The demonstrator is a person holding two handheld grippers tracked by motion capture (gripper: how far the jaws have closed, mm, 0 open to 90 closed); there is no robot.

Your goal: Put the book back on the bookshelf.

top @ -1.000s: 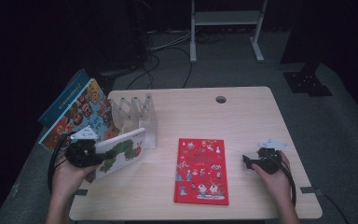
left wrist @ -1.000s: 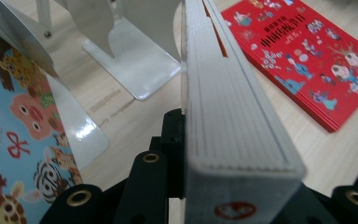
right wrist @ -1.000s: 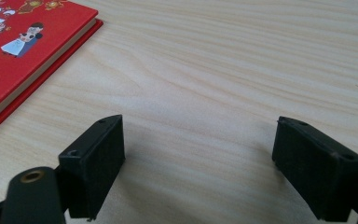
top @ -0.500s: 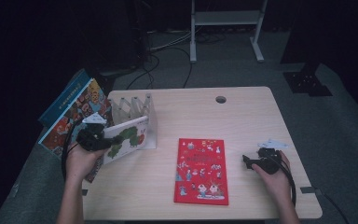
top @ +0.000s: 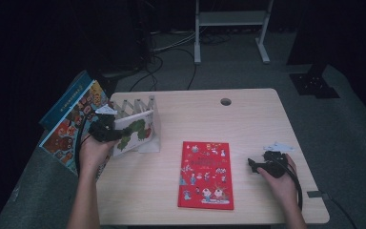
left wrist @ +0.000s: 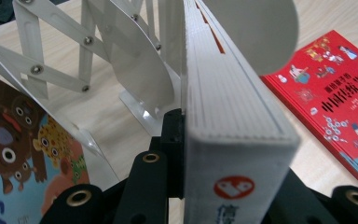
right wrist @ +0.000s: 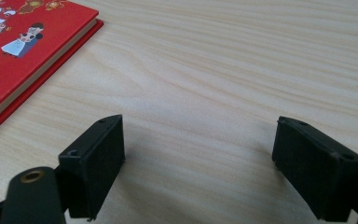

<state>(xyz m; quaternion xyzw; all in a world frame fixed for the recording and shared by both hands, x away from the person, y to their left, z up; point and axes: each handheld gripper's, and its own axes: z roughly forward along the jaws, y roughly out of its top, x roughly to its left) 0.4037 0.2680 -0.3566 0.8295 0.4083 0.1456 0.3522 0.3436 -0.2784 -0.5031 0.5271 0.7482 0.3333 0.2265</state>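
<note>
My left gripper (top: 106,131) is shut on a white picture book with a green caterpillar cover (top: 134,130), held on edge at the table's left, against the white accordion book rack (top: 140,107). The left gripper view looks along the book's page edge (left wrist: 235,112), with the rack's slats (left wrist: 130,60) just to its left. A red picture book (top: 205,174) lies flat in the table's middle. My right gripper (top: 253,165) rests on the table to the right of the red book, open with bare wood between its jaws; the red book's corner (right wrist: 23,51) shows at upper left.
Large colourful picture books (top: 71,119) lean at the rack's left, past the table's left edge. A cable hole (top: 226,101) sits near the table's far edge. A metal stand (top: 231,28) and cables are on the floor behind.
My left hand has carried the white book up and toward the far left, from the table surface to the rack. The right hand has stayed where it was.
</note>
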